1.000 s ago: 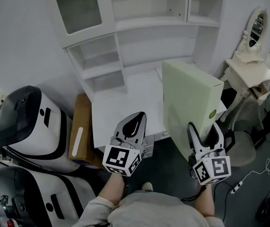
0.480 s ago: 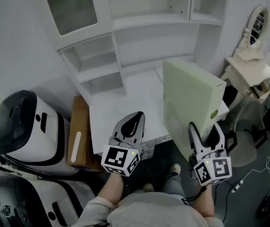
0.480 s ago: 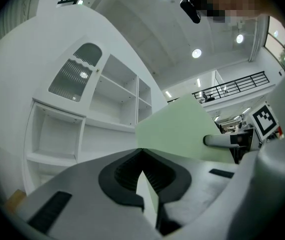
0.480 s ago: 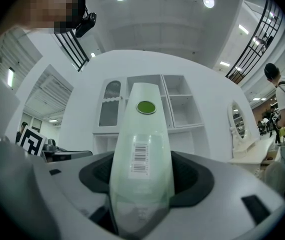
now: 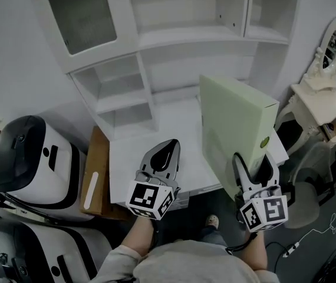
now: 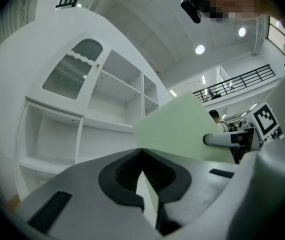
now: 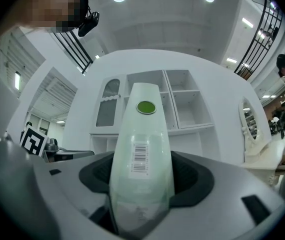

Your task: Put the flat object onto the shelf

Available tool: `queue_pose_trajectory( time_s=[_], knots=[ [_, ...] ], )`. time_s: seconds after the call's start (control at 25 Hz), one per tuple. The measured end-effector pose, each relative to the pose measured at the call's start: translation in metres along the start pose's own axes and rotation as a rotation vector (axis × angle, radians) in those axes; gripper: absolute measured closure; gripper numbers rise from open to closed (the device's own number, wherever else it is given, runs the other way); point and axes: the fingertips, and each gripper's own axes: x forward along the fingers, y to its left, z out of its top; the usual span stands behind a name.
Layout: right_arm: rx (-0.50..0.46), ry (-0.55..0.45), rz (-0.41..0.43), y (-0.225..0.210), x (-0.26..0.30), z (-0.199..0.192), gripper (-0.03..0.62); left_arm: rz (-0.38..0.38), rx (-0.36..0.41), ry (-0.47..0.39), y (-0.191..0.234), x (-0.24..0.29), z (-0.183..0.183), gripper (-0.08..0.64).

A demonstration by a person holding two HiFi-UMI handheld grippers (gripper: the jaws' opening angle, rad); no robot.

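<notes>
Fingers of the right gripper pinch the pale green flat box upright over the white bench, short of the white shelf unit. Left gripper fingers are pressed together; a brown cardboard box flanks the bench.

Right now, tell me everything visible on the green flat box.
Pale green flat box, card-like, upright on edge over the white desk, before the shelf unit. Its narrow edge carries a round green sticker and a barcode label. The right gripper is shut on its near lower end; the left gripper is apart from it.
</notes>
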Motion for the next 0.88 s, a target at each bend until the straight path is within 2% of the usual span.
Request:
queue_pose_trajectory(
  time_s=[0.28,0.48,0.64,0.88],
  knots=[
    [-0.028,-0.004,0.062,-0.039,0.045,0.007,0.295,0.058,0.003,-0.008,0.007,0.05,0.0,0.548],
    [-0.096,-0.006,0.136,-0.056,0.074,0.014,0.295,0.115,0.004,-0.016,0.013,0.074,0.0,0.548],
    [-0.219,-0.019,0.209,-0.059,0.094,0.026,0.295,0.175,0.013,-0.019,0.019,0.081,0.0,0.546],
    [-0.498,-0.087,0.278,-0.053,0.117,0.059,0.296,0.255,0.021,-0.035,0.027,0.083,0.004,0.548]
  ],
)
